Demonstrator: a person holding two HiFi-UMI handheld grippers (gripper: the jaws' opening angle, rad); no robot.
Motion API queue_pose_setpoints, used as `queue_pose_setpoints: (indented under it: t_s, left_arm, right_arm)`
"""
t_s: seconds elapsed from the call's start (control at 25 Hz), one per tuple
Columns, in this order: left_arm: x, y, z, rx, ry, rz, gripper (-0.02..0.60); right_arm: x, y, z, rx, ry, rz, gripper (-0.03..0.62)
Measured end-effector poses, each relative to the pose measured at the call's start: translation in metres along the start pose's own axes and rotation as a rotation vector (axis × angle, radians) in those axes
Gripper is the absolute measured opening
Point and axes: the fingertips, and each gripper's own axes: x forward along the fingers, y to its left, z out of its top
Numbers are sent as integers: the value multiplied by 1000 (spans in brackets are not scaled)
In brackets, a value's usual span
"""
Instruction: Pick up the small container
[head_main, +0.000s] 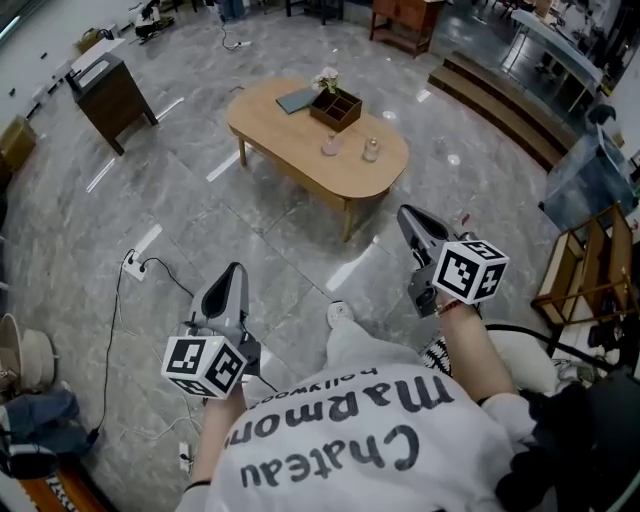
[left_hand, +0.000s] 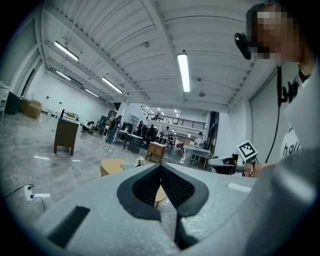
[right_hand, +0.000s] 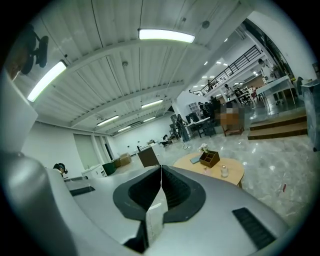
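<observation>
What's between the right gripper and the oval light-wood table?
Only bare grey marble floor, per the head view; the right gripper and oval light-wood table stand apart.

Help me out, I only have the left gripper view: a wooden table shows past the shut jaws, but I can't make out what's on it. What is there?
Observer: The head view shows the oval table carrying a dark divided box and two small clear containers.
Operator: Is either gripper close to them?
Observer: No. The left gripper and right gripper both hang over the floor, short of the table.
Operator: Is the right one carrying anything?
Observer: No. In the right gripper view its jaws are together with nothing between them.
</observation>
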Motion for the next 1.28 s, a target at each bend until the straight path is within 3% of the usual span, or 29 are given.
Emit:
queue_pose_setpoints:
  t_s: [0.32,0.52,0.88,1.08,1.28]
  left_arm:
    - [94,30,24,-26,-16,22,14]
    - [152,36,45,-99,-112,-25,14]
    - [223,62,39,-114,-62,30,14]
    - [257,76,39,-83,-35,23,14]
    - [302,101,38,-107,-10,-19,14]
  right_arm:
    - [100,-46,47,-13,18,62,14]
    - [150,-82,74,-42,34,83,14]
    - [207,-128,90,-26,50,101,14]
    - [234,-145,86,-7,68,91,14]
    - [268,-167,85,13,79,49,14]
